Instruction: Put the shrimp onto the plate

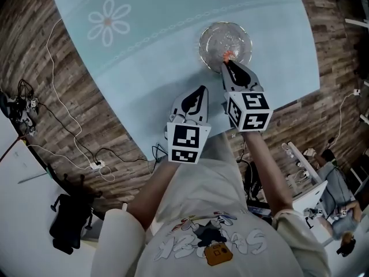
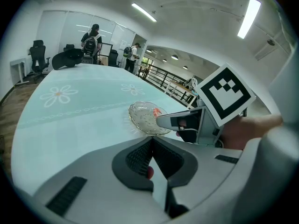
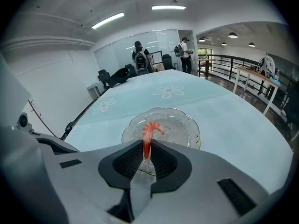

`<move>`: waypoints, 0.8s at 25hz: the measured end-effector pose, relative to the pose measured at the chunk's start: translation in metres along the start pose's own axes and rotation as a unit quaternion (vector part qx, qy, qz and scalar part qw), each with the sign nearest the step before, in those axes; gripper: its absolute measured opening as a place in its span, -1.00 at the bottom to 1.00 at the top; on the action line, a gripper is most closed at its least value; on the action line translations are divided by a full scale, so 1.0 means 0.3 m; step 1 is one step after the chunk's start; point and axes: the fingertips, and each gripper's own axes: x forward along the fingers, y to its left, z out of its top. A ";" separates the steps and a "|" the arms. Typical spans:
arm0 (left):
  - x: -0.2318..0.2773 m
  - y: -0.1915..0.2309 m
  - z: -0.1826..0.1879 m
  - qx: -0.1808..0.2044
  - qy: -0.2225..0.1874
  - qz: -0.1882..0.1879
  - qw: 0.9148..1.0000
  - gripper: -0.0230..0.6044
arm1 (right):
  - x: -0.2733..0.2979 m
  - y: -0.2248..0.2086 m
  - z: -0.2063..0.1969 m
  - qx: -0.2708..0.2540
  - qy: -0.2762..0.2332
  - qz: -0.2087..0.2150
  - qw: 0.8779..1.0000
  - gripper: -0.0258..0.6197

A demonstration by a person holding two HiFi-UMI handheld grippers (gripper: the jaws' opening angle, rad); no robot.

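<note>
Jaws of the right gripper (image 3: 146, 149) clamp a curled orange shrimp (image 3: 148, 132) (over the glass plate (image 3: 196, 129)); left gripper (image 2: 150, 151) closed.

The right claw (image 1: 229, 62) reaches farther forward than the left one, with the right forearm (image 1: 268, 172) stretched out straight from the body. Its jaws are pressed together on a shrimp (image 3: 148, 133) — gripped at one end, the curled rest sticking out past the tips. The left claw (image 1: 202, 89) is held nearer the torso, tips pointing forward and angled toward the right claw. Its jaws are closed together — nothing between them.
</note>
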 end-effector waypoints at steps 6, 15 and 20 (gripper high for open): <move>0.006 0.012 -0.018 -0.005 0.002 0.005 1.000 -0.90 | 0.032 -0.006 -0.004 -0.003 0.013 -0.002 1.000 -0.72; -0.010 0.015 -0.013 -0.007 -0.002 0.011 1.000 -0.90 | 0.017 -0.002 0.007 0.000 0.007 -0.004 1.000 -0.72; -0.037 0.010 -0.004 -0.002 -0.005 0.014 1.000 -0.90 | -0.016 0.003 0.010 0.007 -0.003 -0.004 1.000 -0.72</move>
